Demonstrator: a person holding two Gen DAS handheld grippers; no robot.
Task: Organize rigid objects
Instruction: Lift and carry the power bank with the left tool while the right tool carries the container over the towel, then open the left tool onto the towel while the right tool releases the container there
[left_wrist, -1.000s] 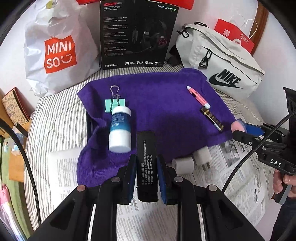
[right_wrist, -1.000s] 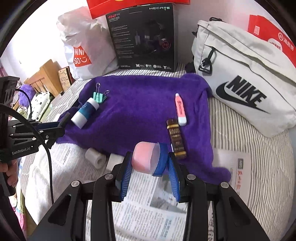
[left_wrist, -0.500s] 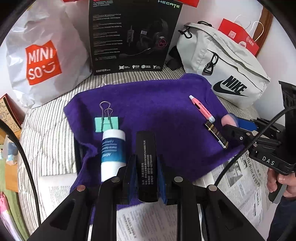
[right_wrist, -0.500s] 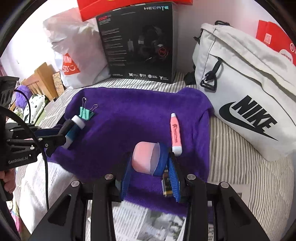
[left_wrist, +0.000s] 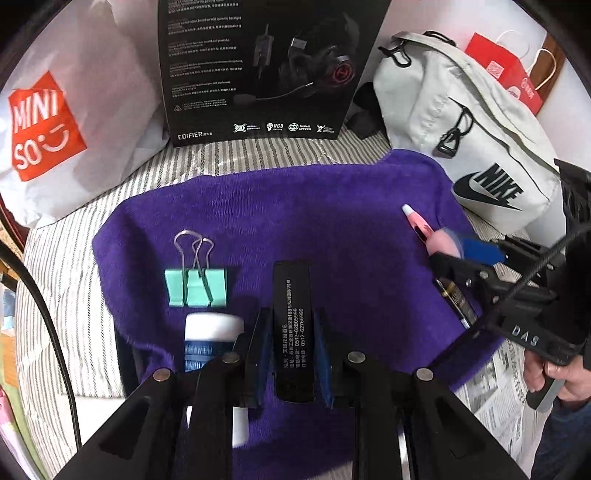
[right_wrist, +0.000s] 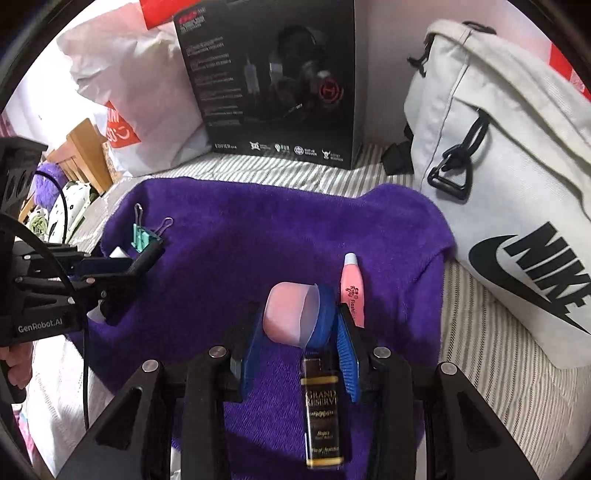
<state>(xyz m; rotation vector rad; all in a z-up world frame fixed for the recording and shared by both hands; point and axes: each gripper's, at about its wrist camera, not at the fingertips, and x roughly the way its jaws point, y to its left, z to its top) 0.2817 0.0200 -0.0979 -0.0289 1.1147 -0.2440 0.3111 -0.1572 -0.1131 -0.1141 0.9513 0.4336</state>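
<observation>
The left gripper (left_wrist: 290, 354) is clamped on a flat black bar (left_wrist: 291, 314) with small white print, the pads pressing on its two long sides near the lower half. The bar looks stiff and light, so I judge it will not bend or slip much; this hold across the narrow width seems good. It hangs over the near part of the purple towel (left_wrist: 295, 221), close beside the white bottle (left_wrist: 212, 332) and the green binder clip (left_wrist: 195, 288), which lie by the towel's left edge.

The right gripper (right_wrist: 299, 332) is closed on a small pink cup (right_wrist: 284, 317) with a clear thin wall. The cup seems light and a little soft, so I think a hard squeeze can deform it; the hold across its body near the base is the safer place. It is above the right part of the towel, next to the pink pen (right_wrist: 352, 291) and over the dark gold-printed tube (right_wrist: 323, 410), which both lie near the towel's right edge.

Both grippers point steeply down toward the towel. A person's hand (left_wrist: 554, 376) holds the right one from below at the handle. The towel lies on a striped bed cover (left_wrist: 66, 277), with a black headset box (left_wrist: 266, 66) and a white bag (right_wrist: 517, 184) behind its far edge.
</observation>
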